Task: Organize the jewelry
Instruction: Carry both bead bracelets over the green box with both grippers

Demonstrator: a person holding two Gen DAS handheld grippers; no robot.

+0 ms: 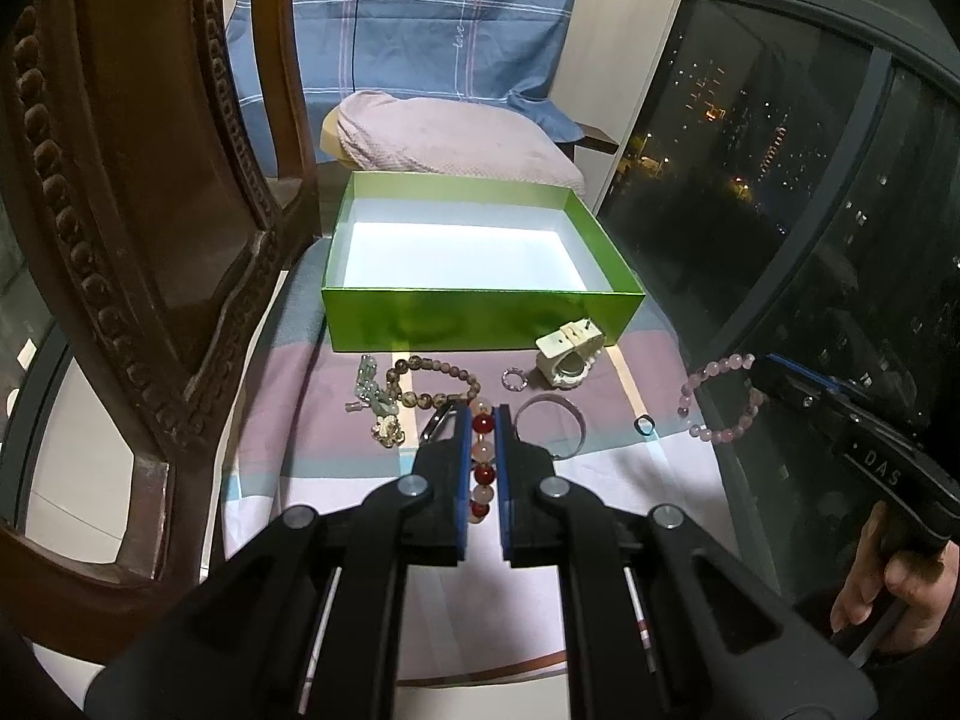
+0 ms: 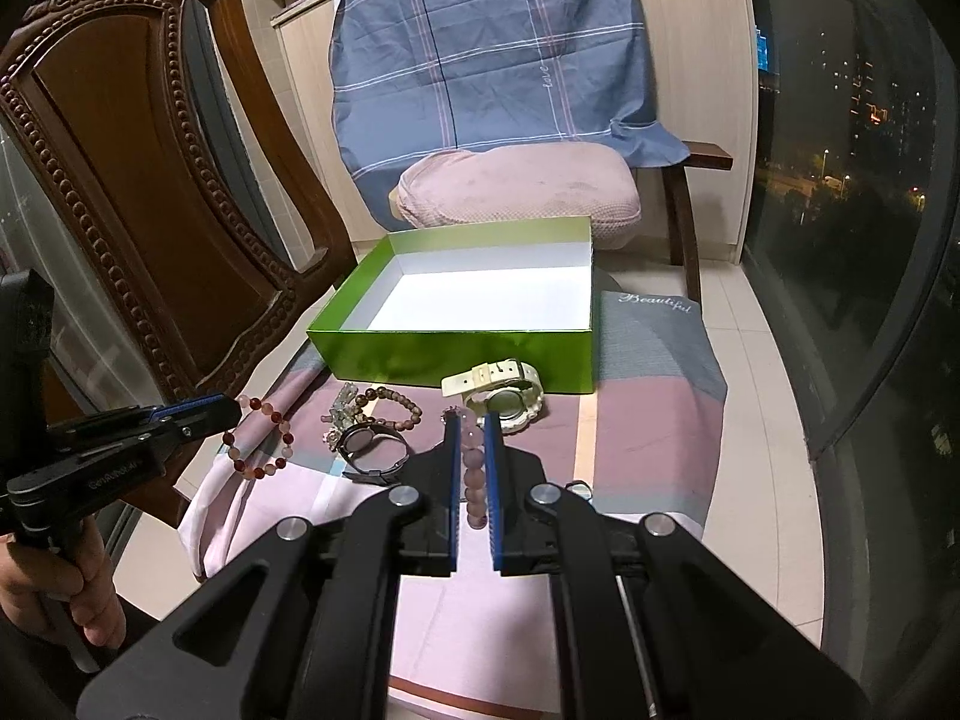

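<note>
An open green box [image 1: 480, 318] with a white inside stands at the back of the cloth-covered seat; it also shows in the right wrist view [image 2: 456, 354]. My left gripper [image 1: 483, 414] is shut on a red and pink bead bracelet [image 1: 483, 462], held above the cloth; from the right wrist view the bracelet [image 2: 258, 438] hangs from it. My right gripper [image 2: 472, 420] is shut on a pale pink bead bracelet [image 2: 474, 480], which hangs in the left wrist view [image 1: 720, 402]. A white watch [image 2: 504, 396], a brown bead bracelet [image 1: 432, 384], a dark watch [image 2: 372, 444] and a jade string [image 1: 375, 396] lie before the box.
A carved wooden chair back [image 2: 150, 210] rises at the left. A pink cushion [image 2: 516, 192] and a blue plaid cloth [image 2: 492, 48] sit behind the box. A dark window [image 2: 870, 210] runs along the right. A silver bangle [image 1: 549, 426] and small rings [image 1: 645, 425] lie on the cloth.
</note>
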